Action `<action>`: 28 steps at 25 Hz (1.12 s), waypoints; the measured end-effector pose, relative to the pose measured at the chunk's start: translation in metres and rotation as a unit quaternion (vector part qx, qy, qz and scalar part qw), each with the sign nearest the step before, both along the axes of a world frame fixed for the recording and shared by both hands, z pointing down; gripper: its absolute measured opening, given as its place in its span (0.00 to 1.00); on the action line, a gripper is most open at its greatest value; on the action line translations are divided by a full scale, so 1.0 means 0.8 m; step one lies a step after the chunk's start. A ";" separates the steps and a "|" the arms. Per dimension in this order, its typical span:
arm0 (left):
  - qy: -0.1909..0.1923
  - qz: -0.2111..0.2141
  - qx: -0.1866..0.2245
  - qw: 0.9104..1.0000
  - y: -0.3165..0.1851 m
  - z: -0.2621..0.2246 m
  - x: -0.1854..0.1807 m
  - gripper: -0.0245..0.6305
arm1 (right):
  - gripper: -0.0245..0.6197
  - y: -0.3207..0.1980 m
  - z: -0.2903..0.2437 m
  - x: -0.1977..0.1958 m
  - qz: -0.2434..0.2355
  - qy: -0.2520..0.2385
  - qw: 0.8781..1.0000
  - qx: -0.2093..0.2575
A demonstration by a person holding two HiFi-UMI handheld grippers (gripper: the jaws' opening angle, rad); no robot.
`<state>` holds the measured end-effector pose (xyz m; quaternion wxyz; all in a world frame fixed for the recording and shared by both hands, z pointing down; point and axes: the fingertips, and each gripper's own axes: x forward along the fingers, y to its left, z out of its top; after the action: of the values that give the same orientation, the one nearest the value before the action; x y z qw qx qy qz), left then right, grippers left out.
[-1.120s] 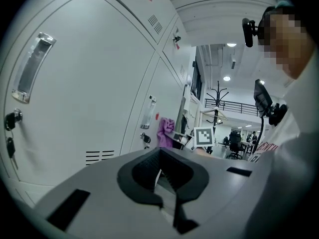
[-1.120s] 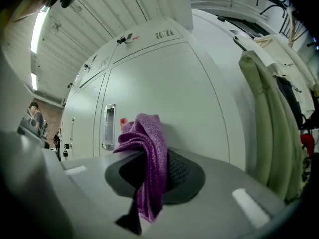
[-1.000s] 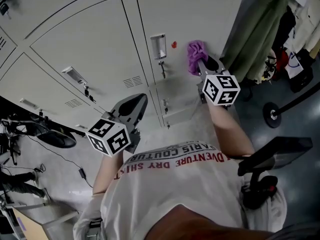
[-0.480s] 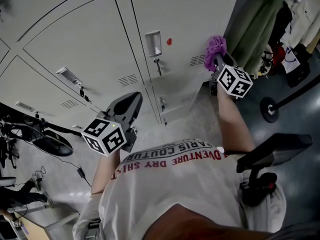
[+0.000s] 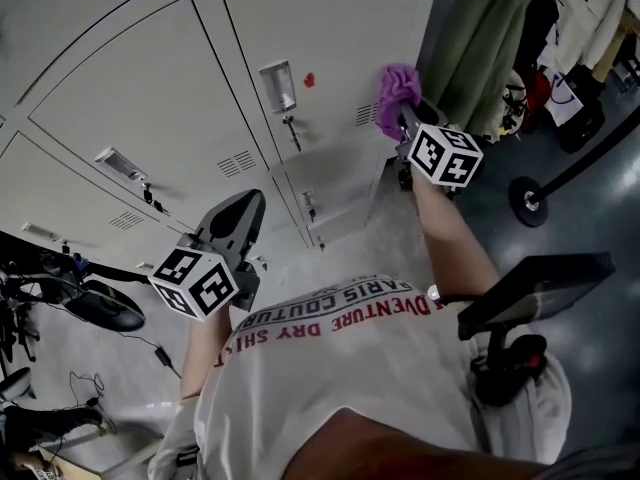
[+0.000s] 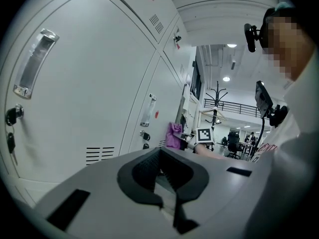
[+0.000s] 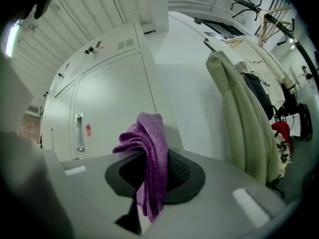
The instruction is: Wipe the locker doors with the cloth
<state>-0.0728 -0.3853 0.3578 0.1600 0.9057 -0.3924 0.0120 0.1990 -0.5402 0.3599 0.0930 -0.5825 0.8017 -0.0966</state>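
Note:
A purple cloth (image 5: 396, 93) is bunched in my right gripper (image 5: 405, 118), which is shut on it. The cloth presses on the grey locker door (image 5: 320, 28) near its right edge, beside the small vent (image 5: 365, 115). In the right gripper view the cloth (image 7: 149, 153) hangs over the jaws of the right gripper (image 7: 149, 183), with the door (image 7: 109, 113) beyond. My left gripper (image 5: 240, 213) is held low and away from the lockers, jaws together and holding nothing. In the left gripper view, past that gripper (image 6: 162, 183), the cloth (image 6: 174, 136) shows far off.
The door has a recessed handle (image 5: 278, 86), a key lock and a red sticker (image 5: 309, 80). A green coat (image 5: 480, 38) hangs just right of the lockers. A bicycle (image 5: 60, 288) stands at the left, a black stand (image 5: 525, 298) at the right.
The right gripper carried the cloth rightwards across the door, from beside the red sticker to the vent at the door's right edge. The left gripper has hardly moved.

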 end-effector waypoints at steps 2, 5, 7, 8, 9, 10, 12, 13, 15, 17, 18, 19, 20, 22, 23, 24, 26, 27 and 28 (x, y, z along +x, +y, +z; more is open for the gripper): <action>0.000 0.002 -0.001 1.000 0.006 0.000 0.003 0.04 | 0.12 0.020 -0.008 -0.017 -0.019 -0.004 1.000 0.008; 0.000 0.004 -0.001 1.000 0.014 0.000 0.003 0.04 | 0.12 0.054 -0.030 -0.057 -0.064 -0.008 0.997 0.032; 0.001 0.001 -0.002 1.000 0.019 0.000 -0.001 0.04 | 0.12 0.075 -0.043 -0.095 -0.103 0.000 0.994 0.047; 0.002 -0.001 -0.002 1.000 0.021 0.000 -0.003 0.04 | 0.12 0.085 -0.046 -0.116 -0.122 0.005 0.991 0.051; 0.003 -0.003 -0.003 1.000 0.023 0.000 -0.006 0.04 | 0.12 0.094 -0.047 -0.136 -0.140 0.010 0.989 0.053; 0.004 -0.005 -0.004 1.000 0.025 0.001 -0.009 0.04 | 0.12 0.102 -0.045 -0.156 -0.157 0.015 0.986 0.054; 0.004 -0.009 -0.005 1.000 0.029 0.001 -0.015 0.04 | 0.12 0.114 -0.038 -0.190 -0.184 0.018 0.981 0.058; 0.004 -0.011 -0.005 1.000 0.031 0.001 -0.018 0.04 | 0.12 0.118 -0.034 -0.204 -0.194 0.017 0.979 0.058; 0.002 -0.016 -0.004 1.000 0.035 0.002 -0.024 0.04 | 0.12 0.123 -0.025 -0.229 -0.212 0.017 0.976 0.057; 0.000 -0.024 -0.004 1.000 0.037 0.004 -0.033 0.04 | 0.12 0.126 -0.015 -0.254 -0.227 0.027 0.972 0.056; 0.000 -0.029 -0.005 1.000 0.037 0.005 -0.037 0.04 | 0.12 0.126 -0.009 -0.265 -0.232 0.035 0.970 0.055; 0.000 -0.033 -0.006 0.999 0.038 0.005 -0.042 0.04 | 0.12 0.125 -0.001 -0.275 -0.235 0.044 0.969 0.053; 0.000 -0.036 -0.007 0.999 0.039 0.006 -0.045 0.04 | 0.12 0.122 0.008 -0.284 -0.235 0.055 0.969 0.049; -0.001 -0.041 -0.007 0.999 0.039 0.005 -0.051 0.04 | 0.12 0.110 0.030 -0.296 -0.224 0.078 0.971 0.036; -0.002 -0.043 -0.007 0.999 0.039 0.005 -0.054 0.04 | 0.12 0.104 0.041 -0.301 -0.218 0.085 0.972 0.027; -0.003 -0.045 -0.007 0.999 0.039 0.005 -0.056 0.04 | 0.12 0.097 0.051 -0.306 -0.213 0.090 0.973 0.020; -0.003 -0.051 -0.009 0.999 0.037 0.007 -0.063 0.04 | 0.12 0.085 0.063 -0.314 -0.206 0.092 0.974 0.012; -0.003 -0.054 -0.010 0.998 0.036 0.008 -0.067 0.04 | 0.12 0.079 0.067 -0.317 -0.203 0.092 0.975 0.010; -0.002 -0.058 -0.012 0.998 0.035 0.009 -0.071 0.04 | 0.12 0.073 0.070 -0.318 -0.198 0.093 0.976 0.008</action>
<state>-0.1298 -0.3574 0.3652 0.1700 0.8797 -0.4440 0.0092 -0.0558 -0.4815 0.4158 0.0017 -0.4177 0.9071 -0.0519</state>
